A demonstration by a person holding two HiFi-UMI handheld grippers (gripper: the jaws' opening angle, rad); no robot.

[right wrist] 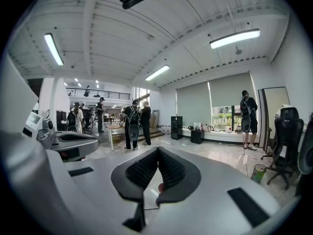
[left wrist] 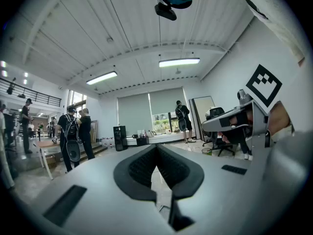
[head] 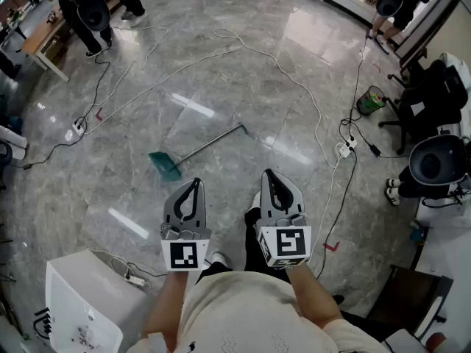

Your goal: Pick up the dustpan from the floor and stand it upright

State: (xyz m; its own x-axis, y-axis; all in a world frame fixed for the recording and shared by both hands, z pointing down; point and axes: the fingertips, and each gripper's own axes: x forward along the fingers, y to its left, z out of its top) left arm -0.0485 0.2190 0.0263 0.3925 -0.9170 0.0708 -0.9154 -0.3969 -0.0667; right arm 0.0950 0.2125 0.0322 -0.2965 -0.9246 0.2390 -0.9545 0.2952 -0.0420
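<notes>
The dustpan lies flat on the grey marble floor in the head view: its green pan (head: 165,165) is nearest me, and its long metal handle (head: 213,140) runs away to the upper right. Both grippers are held level in front of my body, short of the pan and apart from it. My left gripper (head: 196,183) is shut and empty, just to the right of the pan. My right gripper (head: 268,173) is also shut with nothing in it. In the left gripper view the jaws (left wrist: 156,148) meet at the tip, as they do in the right gripper view (right wrist: 157,151).
White cables snake across the floor to a power strip (head: 344,150). A white machine (head: 81,304) stands at my lower left. Office chairs (head: 434,94) and a green bin (head: 370,100) stand on the right. A table (head: 43,44) and standing people are at the far left.
</notes>
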